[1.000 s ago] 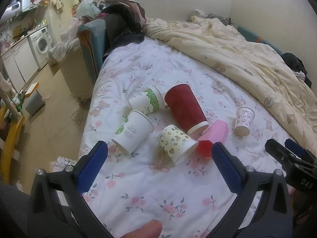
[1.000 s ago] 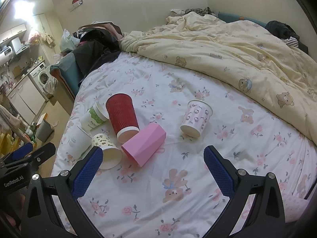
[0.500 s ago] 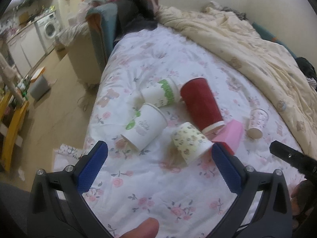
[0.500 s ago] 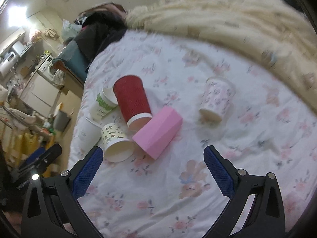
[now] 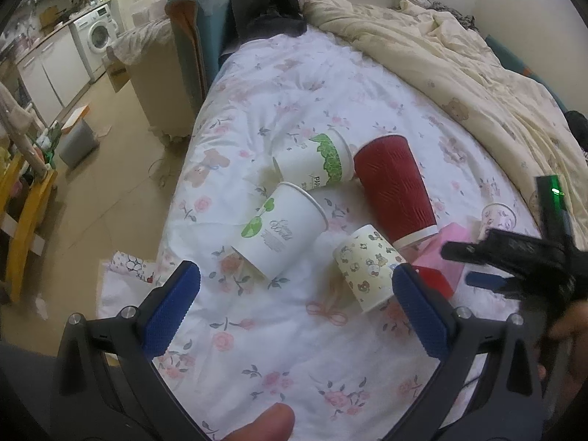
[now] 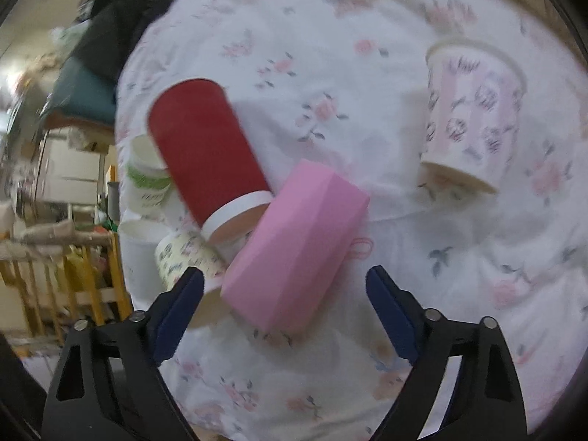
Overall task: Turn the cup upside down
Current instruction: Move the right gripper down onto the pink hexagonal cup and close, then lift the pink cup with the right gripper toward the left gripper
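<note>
Right gripper [image 6: 284, 296] hangs just over the pink cup [image 6: 294, 246], tongs spread wide with the cup's open end between and just beyond them, nothing pinched. The pink cup lies on its side on the bed [image 6: 330, 36], its shut end touching the rim of the red cup [image 6: 205, 150], mouth toward the camera. It looks faceted and stiffer than paper, probably light plastic, though this view is blurred. It should weigh next to nothing, so a firm squeeze may pop it out of the pads; best taken across the flat facets at mid-body, then turned mouth down.

Left gripper [image 5: 294, 301] is spread too and empty, hovering above a white cup [image 5: 283, 231] and a patterned cup [image 5: 367, 268], both on their sides. A green-banded cup [image 5: 316, 165] lies behind, and a small floral cup [image 6: 474, 117] sits apart to the right.

The sheet is soft and rumpled, so an upturned cup may rock. A cream quilt [image 5: 459, 66] is heaped beyond; washing machine [image 5: 97, 33] and cupboards are across the floor.
</note>
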The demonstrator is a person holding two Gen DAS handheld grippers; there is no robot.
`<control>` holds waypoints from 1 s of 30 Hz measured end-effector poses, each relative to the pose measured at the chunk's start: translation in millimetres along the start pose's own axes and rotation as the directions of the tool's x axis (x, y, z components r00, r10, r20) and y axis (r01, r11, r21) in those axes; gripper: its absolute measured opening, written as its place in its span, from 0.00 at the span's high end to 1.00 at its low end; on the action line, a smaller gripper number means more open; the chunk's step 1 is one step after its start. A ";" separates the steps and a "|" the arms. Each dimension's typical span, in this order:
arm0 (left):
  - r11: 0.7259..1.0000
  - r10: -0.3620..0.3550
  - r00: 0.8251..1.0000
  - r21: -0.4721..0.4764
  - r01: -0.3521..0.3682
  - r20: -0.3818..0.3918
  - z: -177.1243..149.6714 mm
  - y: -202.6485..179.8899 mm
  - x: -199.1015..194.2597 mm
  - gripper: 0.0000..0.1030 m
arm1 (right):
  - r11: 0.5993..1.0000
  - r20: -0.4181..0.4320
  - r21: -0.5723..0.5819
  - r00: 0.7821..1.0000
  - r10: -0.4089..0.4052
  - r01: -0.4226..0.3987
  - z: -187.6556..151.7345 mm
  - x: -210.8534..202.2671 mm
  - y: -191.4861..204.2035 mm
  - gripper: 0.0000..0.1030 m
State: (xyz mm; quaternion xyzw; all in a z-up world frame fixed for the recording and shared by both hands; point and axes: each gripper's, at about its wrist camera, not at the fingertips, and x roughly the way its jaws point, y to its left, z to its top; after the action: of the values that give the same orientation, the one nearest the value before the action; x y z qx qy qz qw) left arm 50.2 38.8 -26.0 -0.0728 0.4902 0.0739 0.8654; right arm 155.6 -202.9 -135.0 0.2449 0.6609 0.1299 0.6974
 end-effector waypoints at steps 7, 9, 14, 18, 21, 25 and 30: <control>1.000 0.003 1.000 0.004 -0.002 -0.021 0.3 -3.1 3.5 0.00 | 0.987 -0.047 0.154 0.997 0.053 -0.045 7.5 25.0 -20.6 0.22; 1.000 0.007 1.000 0.007 -0.006 -0.018 -0.1 -4.3 3.4 0.00 | 0.985 -0.046 0.164 0.997 0.064 -0.056 6.3 24.3 -21.0 0.29; 1.000 0.010 1.000 0.007 -0.010 -0.009 0.7 -5.3 2.3 0.00 | 0.982 -0.021 0.174 0.996 0.084 -0.079 0.4 20.9 -21.3 0.34; 1.000 0.019 1.000 0.015 -0.019 0.001 1.2 -5.3 1.1 0.00 | 0.984 -0.008 0.153 0.996 0.091 -0.088 -4.7 5.7 -22.9 0.34; 1.000 0.014 1.000 0.007 -0.014 -0.007 1.2 -2.6 1.3 0.00 | 0.990 0.004 0.115 0.996 0.088 -0.088 -12.1 -10.7 -18.3 0.34; 1.000 0.013 1.000 0.014 -0.012 -0.003 -1.3 -2.5 -1.6 0.00 | 0.992 0.032 0.074 0.995 0.099 -0.101 -30.2 -34.5 -19.5 0.34; 0.999 0.016 1.000 0.029 -0.016 0.001 -6.8 -2.1 -6.2 0.00 | 0.995 0.034 0.012 0.995 0.098 -0.098 -61.8 -53.8 -21.9 0.34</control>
State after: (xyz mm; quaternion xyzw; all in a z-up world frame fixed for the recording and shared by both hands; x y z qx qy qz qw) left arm 41.8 35.0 -24.1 -0.0563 0.4915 0.0737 0.8659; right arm 86.6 -238.1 -100.5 0.2839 0.6372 0.1554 0.6994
